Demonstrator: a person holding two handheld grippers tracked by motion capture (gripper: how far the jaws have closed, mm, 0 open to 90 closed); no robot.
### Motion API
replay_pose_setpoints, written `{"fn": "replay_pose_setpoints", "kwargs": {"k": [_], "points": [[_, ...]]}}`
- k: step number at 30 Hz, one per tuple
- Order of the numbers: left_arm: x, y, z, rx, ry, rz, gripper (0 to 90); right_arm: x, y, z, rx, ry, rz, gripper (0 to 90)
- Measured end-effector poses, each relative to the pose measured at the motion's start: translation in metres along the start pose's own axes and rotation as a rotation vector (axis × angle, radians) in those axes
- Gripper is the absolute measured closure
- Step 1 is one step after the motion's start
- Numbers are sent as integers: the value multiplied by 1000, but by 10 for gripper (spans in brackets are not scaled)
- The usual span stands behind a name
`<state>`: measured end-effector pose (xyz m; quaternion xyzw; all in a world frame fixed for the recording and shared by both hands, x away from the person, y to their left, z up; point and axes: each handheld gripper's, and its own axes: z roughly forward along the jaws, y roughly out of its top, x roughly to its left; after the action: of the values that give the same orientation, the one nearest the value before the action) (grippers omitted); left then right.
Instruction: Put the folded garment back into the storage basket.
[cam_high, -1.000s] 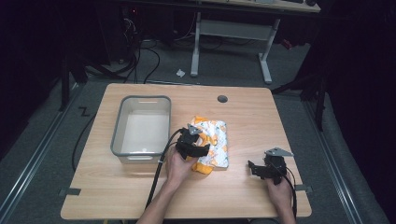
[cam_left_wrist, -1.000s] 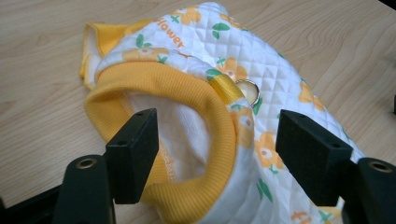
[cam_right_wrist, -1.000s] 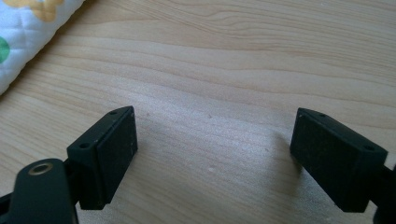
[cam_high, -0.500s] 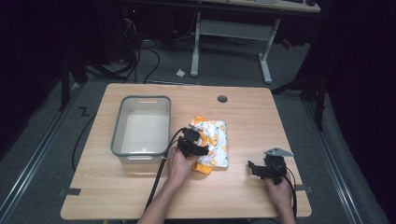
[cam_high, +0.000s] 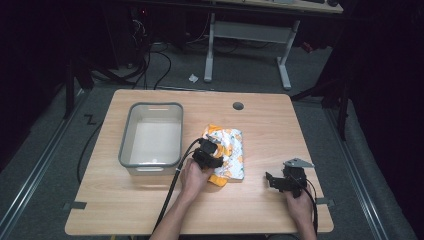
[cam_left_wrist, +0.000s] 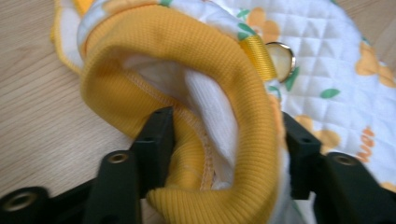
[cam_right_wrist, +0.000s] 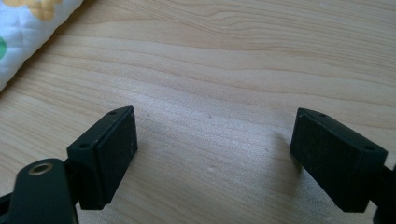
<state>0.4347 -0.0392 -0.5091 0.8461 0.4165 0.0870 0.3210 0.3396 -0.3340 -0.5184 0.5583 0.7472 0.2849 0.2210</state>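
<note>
Table: wooden table, dark floor behind.
Garment: quilted garment at frame centre, right of grey bin.
Left gripper: jaws just closing, clamped on its yellow cuff; forearm enters from the bottom edge.
Right gripper: jaws apart, low over bare wood, lower right.

Dim lab, wooden table, floor cables, adjustable desk frame

Quilted white garment printed with orange motifs and green leaves, trimmed in yellow ribbed knit, lying folded flat at the counter's centre; a metal snap is showing beside the bunched ribbed edge.
</note>
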Motion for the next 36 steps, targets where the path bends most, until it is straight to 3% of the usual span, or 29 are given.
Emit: {"fn": "replay_pose_setpoints", "kwargs": {"k": [6,10,13,22,36], "points": [[0,0,-1,-3,-60,0,656,0,0,0,0,0,0,147],[2,0,-1,-19,-81,3,718,0,0,0,0,0,0,147],[2,0,-4,-26,-106,12,728,0,0,0,0,0,0,147],[-7,2,-10,-56,-124,37,732,0,0,0,0,0,0,147],[-15,4,-27,-68,-105,82,731,0,0,0,1,0,0,147]]}}
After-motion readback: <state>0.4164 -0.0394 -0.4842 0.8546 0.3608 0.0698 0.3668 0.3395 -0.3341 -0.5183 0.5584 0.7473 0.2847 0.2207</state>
